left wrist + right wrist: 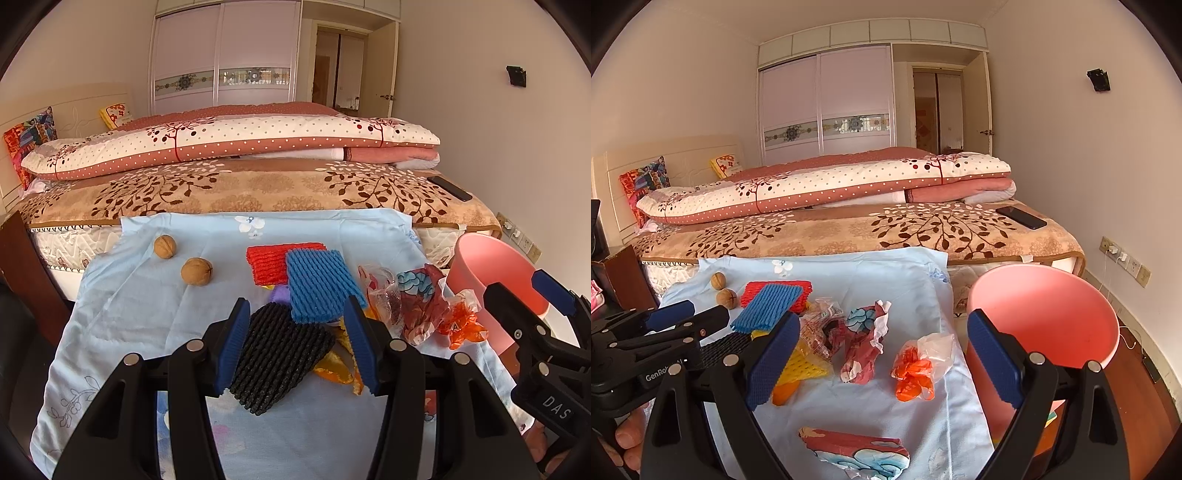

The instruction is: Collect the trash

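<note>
The left gripper stands with its jaws spread, straddling the black foam net near the middle of the light blue cloth, gripping nothing. The right gripper gapes wide and empty over the cloth's right edge, beside the pink bin. Crumpled wrappers and an orange plastic scrap lie between them.

Two walnuts lie on the blue sheet — a phone rests on the bed.
</note>
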Action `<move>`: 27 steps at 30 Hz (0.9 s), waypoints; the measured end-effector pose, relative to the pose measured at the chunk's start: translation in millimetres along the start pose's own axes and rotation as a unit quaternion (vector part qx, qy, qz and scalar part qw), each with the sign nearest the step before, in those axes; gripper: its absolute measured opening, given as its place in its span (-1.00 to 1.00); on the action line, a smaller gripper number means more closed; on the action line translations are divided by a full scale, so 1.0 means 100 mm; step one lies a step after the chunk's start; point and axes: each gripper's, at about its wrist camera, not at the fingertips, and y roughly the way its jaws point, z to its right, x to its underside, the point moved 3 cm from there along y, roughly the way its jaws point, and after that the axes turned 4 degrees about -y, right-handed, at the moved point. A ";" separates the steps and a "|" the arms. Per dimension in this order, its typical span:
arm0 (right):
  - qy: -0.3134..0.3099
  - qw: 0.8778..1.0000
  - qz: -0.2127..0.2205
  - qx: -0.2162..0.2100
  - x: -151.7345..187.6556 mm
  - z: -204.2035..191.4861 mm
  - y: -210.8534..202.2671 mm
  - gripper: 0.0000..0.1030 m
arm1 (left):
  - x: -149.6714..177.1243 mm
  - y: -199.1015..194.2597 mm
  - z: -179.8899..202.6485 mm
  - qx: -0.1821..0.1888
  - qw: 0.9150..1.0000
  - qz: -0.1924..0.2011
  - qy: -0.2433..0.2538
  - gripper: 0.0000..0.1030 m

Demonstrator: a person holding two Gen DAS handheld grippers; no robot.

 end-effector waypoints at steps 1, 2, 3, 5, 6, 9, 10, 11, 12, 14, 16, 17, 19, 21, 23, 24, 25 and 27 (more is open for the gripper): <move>0.000 1.000 0.000 0.000 0.00 0.00 0.00 0.77 | 0.00 0.00 0.00 0.000 1.000 0.000 0.000 0.04; 0.000 1.000 0.000 0.000 0.00 0.00 0.00 0.77 | 0.00 0.00 0.00 0.000 1.000 0.000 0.000 0.04; 0.000 1.000 0.000 -0.001 0.00 0.00 0.00 0.77 | 0.01 0.02 -0.01 0.000 1.000 0.000 0.000 0.04; 0.000 1.000 0.000 -0.001 0.00 0.00 0.00 0.77 | 0.03 0.03 -0.03 0.000 1.000 0.000 0.000 0.04; 0.000 1.000 -0.001 -0.001 0.00 0.00 0.00 0.77 | 0.03 0.03 -0.02 0.000 1.000 0.001 0.000 0.04; 0.000 1.000 -0.001 0.000 0.01 0.01 0.00 0.77 | 0.02 0.03 -0.03 0.000 1.000 0.001 0.001 0.04; 0.000 1.000 -0.001 0.001 0.01 0.01 0.00 0.77 | 0.02 0.03 -0.02 0.000 1.000 0.000 0.000 0.04; 0.000 1.000 -0.002 0.001 0.01 0.01 0.00 0.77 | 0.02 0.03 -0.03 0.001 1.000 0.000 0.000 0.04; 0.000 1.000 -0.002 0.001 0.01 0.01 0.00 0.77 | 0.02 0.03 -0.02 0.000 1.000 0.000 0.000 0.04; -0.001 1.000 -0.003 0.002 0.02 0.02 0.01 0.77 | 0.02 0.03 -0.03 0.001 1.000 0.001 -0.002 0.04; 0.000 1.000 -0.004 0.002 0.02 0.03 0.02 0.77 | 0.04 0.04 -0.04 0.001 1.000 0.002 -0.003 0.04; -0.001 1.000 -0.004 0.003 0.02 0.03 0.02 0.77 | 0.04 0.04 -0.03 0.001 1.000 0.002 -0.003 0.04; -0.001 1.000 -0.005 0.004 0.02 0.03 0.02 0.77 | 0.05 0.06 -0.04 0.004 1.000 0.001 -0.004 0.04; 0.000 1.000 -0.006 0.005 0.03 0.04 0.03 0.77 | 0.06 0.08 -0.06 0.008 1.000 -0.001 -0.007 0.04; 0.000 1.000 -0.008 0.006 0.03 0.06 0.05 0.77 | 0.07 0.08 -0.06 0.013 1.000 -0.003 -0.010 0.04; 0.000 1.000 -0.009 0.007 0.04 0.07 0.06 0.77 | 0.08 0.10 -0.10 0.023 0.999 -0.006 -0.022 0.04; 0.001 1.000 -0.010 0.007 0.04 0.08 0.06 0.77 | 0.08 0.09 -0.12 0.025 0.999 -0.008 -0.025 0.04; 0.003 1.000 -0.013 0.009 0.06 0.10 0.07 0.77 | 0.09 0.11 -0.18 0.035 0.998 -0.015 -0.042 0.04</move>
